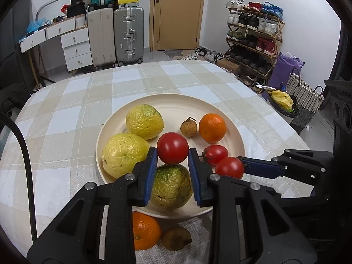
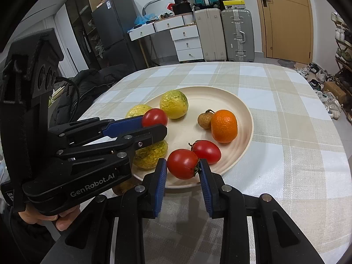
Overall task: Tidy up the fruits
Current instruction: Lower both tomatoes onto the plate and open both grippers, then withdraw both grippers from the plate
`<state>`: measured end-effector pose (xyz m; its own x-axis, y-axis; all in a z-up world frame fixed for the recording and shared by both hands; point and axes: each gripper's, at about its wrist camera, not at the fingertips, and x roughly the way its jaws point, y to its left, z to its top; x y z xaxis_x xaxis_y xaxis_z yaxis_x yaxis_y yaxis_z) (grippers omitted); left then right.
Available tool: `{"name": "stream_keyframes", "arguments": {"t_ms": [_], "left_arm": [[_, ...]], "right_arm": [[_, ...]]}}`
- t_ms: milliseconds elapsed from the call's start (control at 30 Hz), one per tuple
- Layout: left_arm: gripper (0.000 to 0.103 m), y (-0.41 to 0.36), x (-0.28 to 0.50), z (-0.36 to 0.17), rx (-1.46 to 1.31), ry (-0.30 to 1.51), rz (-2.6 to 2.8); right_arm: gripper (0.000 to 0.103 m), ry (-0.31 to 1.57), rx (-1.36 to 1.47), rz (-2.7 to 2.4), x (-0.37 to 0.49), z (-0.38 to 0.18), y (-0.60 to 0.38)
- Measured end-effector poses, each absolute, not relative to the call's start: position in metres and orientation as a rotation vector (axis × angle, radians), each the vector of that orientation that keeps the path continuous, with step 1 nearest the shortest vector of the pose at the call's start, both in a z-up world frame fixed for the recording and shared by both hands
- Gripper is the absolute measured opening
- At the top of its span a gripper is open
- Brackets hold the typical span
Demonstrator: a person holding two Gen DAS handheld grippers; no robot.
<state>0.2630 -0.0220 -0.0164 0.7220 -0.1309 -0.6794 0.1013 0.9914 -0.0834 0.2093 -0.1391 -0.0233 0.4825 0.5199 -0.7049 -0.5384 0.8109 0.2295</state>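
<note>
A cream plate (image 1: 176, 103) (image 2: 244, 114) on the checked table holds several fruits: yellow-green guavas (image 1: 144, 122), (image 1: 123, 154), (image 1: 171, 186), an orange (image 1: 212, 127) (image 2: 224, 126), a small brown fruit (image 1: 188, 127) (image 2: 204, 121) and a tomato (image 1: 214, 154) (image 2: 208, 150). My left gripper (image 1: 172, 154) (image 2: 154, 123) is shut on a red tomato (image 1: 172, 150) (image 2: 155, 116), held above the plate. My right gripper (image 2: 182, 168) (image 1: 242, 168) is shut on another red tomato (image 2: 182, 164) (image 1: 230, 167) at the plate's near rim.
An orange (image 1: 145, 231) and a brown pear-like fruit (image 1: 176, 238) lie on the table in front of the plate. Suitcases (image 1: 128, 35), a drawer unit (image 1: 76, 48), a shoe rack (image 1: 253, 35) and a door (image 1: 176, 13) stand beyond the table.
</note>
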Motion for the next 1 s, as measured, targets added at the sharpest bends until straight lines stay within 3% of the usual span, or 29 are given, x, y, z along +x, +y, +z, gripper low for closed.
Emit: {"name": "stream_keyframes", "arguments": {"t_ms": [200,300,433,467,567,633,733,1000], "left_arm": [[0.026,-0.022,0.261,-0.016,-0.029,0.749,-0.117],[0.029,-0.02,0.255,-0.013,-0.03,0.745,-0.125],[0.056,-0.012,0.238,-0.003,-0.026,0.704,-0.105],[0.067,-0.009,0.234,-0.001,-0.027,0.698,-0.094],[0.083,0.004,0.218,0.006,-0.062,0.675,-0.061],[0.086,0.014,0.208,0.009,-0.093,0.672,-0.051],[0.103,0.027,0.194,0.01,-0.113,0.669,-0.023],[0.102,0.047,0.164,0.009,-0.116,0.669,0.031]], "right_arm": [[0.031,0.847,-0.04,0.627,0.209,-0.023,-0.137],[0.041,0.831,-0.052,0.597,0.208,-0.02,-0.139],[0.057,0.806,-0.035,0.558,0.207,-0.015,-0.147],[0.065,0.804,-0.026,0.557,0.206,-0.013,-0.149],[0.087,0.785,-0.02,0.547,0.201,-0.008,-0.154],[0.092,0.776,-0.029,0.544,0.197,-0.005,-0.155],[0.098,0.78,-0.028,0.557,0.193,-0.001,-0.156],[0.103,0.801,-0.059,0.565,0.186,0.003,-0.144]]}}
